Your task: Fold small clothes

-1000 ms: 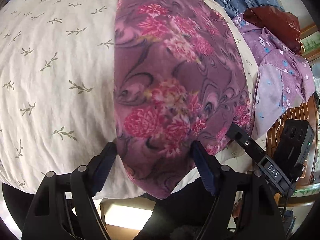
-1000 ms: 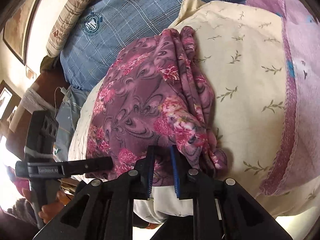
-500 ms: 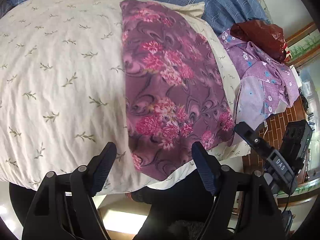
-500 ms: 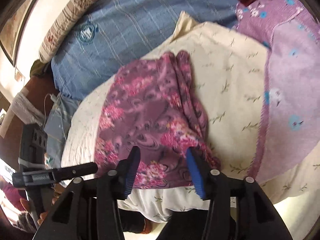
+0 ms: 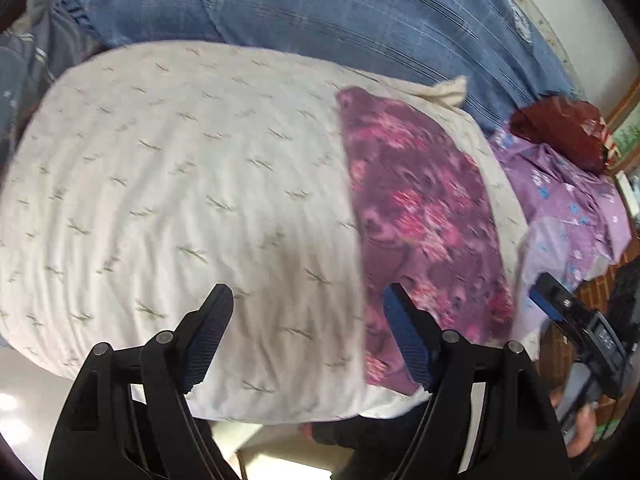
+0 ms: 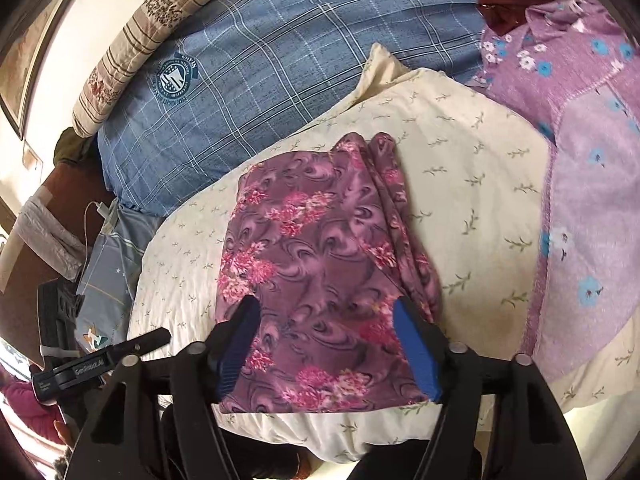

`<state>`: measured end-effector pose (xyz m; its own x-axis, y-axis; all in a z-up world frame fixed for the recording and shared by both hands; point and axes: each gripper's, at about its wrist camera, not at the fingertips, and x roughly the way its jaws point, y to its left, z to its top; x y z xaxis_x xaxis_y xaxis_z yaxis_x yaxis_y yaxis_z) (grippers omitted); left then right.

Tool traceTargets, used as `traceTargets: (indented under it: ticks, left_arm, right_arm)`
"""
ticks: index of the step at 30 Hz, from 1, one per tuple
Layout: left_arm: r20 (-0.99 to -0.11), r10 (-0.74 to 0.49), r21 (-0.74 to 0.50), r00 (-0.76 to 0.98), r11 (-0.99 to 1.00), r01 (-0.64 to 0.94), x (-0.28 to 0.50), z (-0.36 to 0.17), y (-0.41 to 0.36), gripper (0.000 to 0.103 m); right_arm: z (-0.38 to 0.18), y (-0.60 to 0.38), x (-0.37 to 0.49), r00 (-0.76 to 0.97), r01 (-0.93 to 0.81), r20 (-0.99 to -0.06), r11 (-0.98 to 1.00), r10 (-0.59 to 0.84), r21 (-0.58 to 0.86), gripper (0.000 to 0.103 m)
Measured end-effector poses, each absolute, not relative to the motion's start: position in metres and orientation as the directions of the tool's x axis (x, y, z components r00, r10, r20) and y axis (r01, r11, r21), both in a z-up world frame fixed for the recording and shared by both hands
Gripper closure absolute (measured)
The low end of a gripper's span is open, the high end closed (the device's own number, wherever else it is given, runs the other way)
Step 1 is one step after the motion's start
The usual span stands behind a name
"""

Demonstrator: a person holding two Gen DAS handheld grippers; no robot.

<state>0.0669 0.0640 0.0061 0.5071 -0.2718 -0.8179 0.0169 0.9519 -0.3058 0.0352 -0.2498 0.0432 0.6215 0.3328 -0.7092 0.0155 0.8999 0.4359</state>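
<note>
your floral garment (image 6: 320,280) lies folded on the pillow (image 6: 480,184); both hand-held grippers, left (image 5: 308,334) and right (image 6: 328,344), gape empty; the lilac garment (image 6: 580,160) looks unfolded.

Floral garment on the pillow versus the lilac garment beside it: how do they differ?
The floral garment is dark mauve with pink blooms; the lilac garment is paler with blue and white flowers. The floral one lies folded on the cream pillow; the lilac one is spread unfolded, overlapping its edge. Neither is gripped.
</note>
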Motion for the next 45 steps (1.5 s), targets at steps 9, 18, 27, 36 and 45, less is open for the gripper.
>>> traceTargets:
  ticks: [9,18,27,36,45]
  left_arm:
    - [-0.821,-0.055,-0.101,0.568,0.994,-0.05,0.075,0.01,0.068,0.025]
    - [-0.842,-0.022,-0.055,0.54,0.998,-0.044,0.104,0.013,0.059,0.025]
    - [-0.888,-0.049,-0.098,0.457,0.992,-0.083,0.175,0.014,0.041,0.025]
    - [-0.887,-0.319,-0.375,0.335,0.919,-0.119,0.233,-0.022,0.023,0.025]
    - [-0.863,-0.374,-0.439,0.34,0.887,-0.14,0.252,-0.024,0.012,0.025]
  right_arm:
    - [0.047,-0.257,0.044,0.636,0.058,-0.734,0.934,0.236,0.351,0.017]
    - [0.034,-0.282,0.067,0.636,0.066,-0.735,0.932,0.236,0.356,0.017]
    - [0.039,-0.322,0.118,0.685,0.088,-0.668,0.877,0.291,0.472,0.017]
    - [0.003,-0.302,0.191,0.627,0.022,-0.686,0.871,0.37,0.491,0.017]
    - [-0.022,-0.256,0.231,0.519,-0.123,-0.751,0.905,0.409,0.407,0.038]
